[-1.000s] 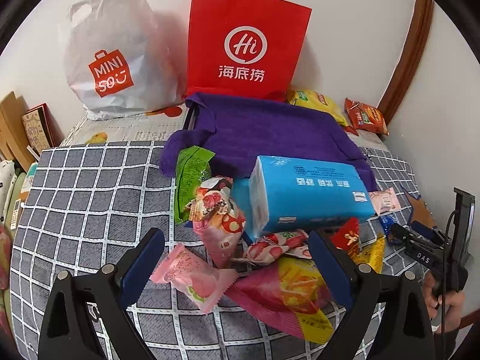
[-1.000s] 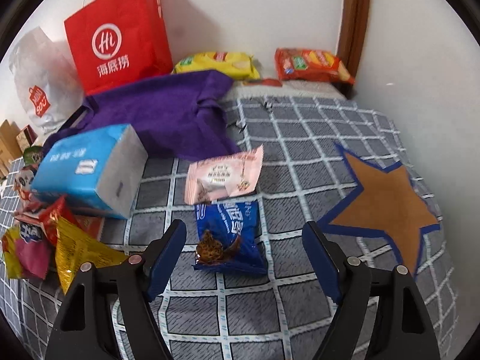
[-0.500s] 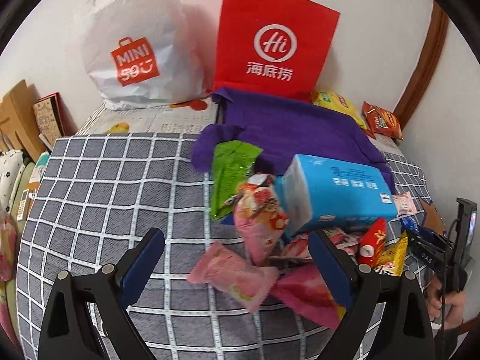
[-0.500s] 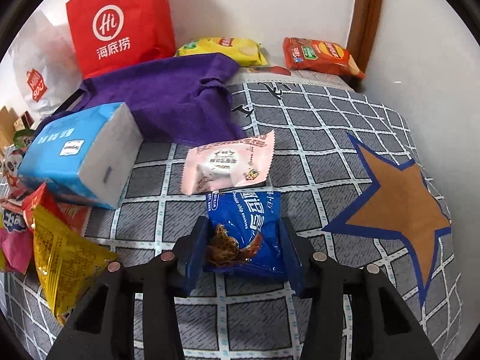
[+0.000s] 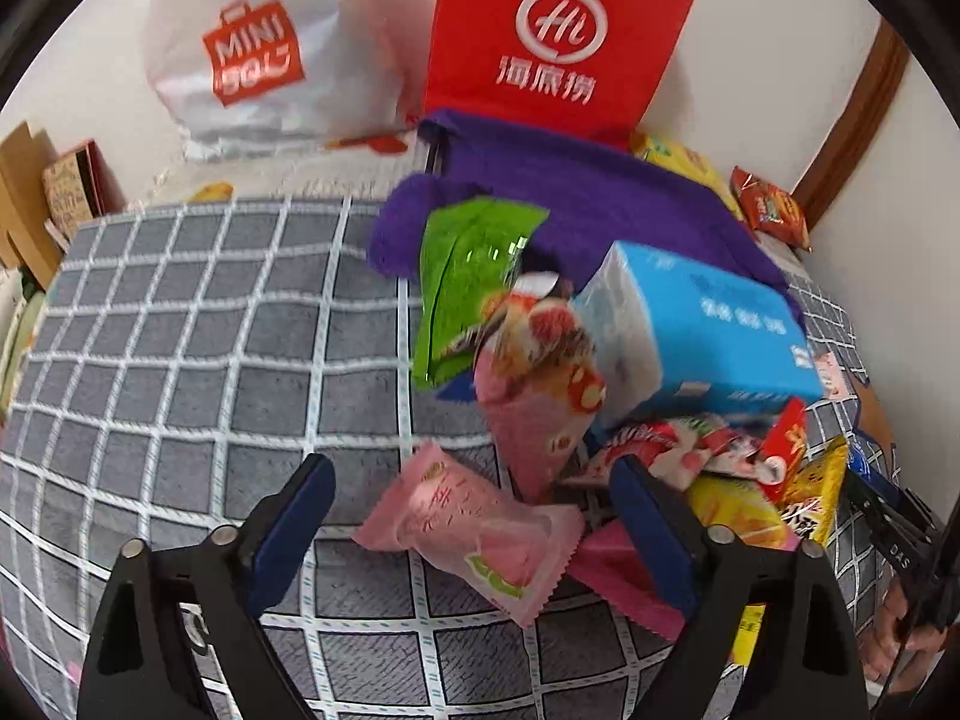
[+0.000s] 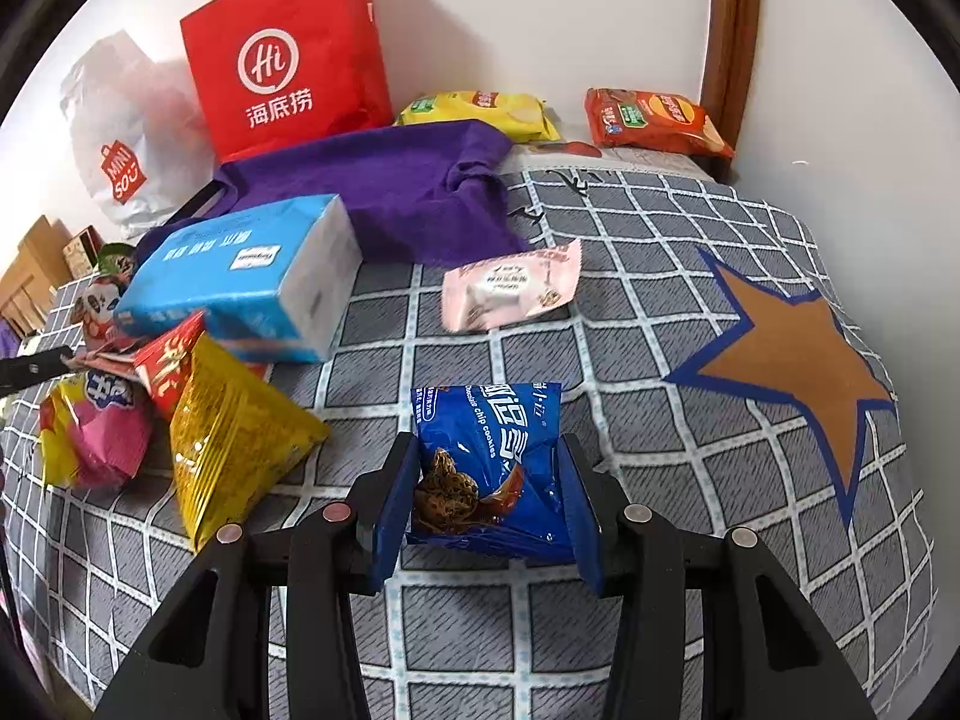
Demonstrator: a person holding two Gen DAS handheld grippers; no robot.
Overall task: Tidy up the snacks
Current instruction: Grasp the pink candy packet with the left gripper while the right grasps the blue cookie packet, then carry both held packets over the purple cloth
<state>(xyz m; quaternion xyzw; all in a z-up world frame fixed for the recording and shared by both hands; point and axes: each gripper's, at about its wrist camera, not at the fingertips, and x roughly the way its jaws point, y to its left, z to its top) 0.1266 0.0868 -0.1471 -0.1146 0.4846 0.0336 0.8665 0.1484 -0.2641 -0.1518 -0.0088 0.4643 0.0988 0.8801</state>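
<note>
The right gripper (image 6: 487,495) had its fingers closed on the blue cookie packet (image 6: 489,468), which lay on the checked blanket (image 6: 630,618) just in front of the pink wrapper (image 6: 510,288) and to the right of the blue tissue box (image 6: 240,282); the left gripper (image 5: 474,525) stood wide open, empty, around a pink snack packet (image 5: 474,528) in front of that box; the slippery foil might have slid from the pinch on lifting, or the soft cookies cracked.

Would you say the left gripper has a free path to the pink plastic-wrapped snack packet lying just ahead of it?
Probably yes: the left gripper is open, and the pink plastic-wrapped snack packet lies uncovered between its fingers.
</note>
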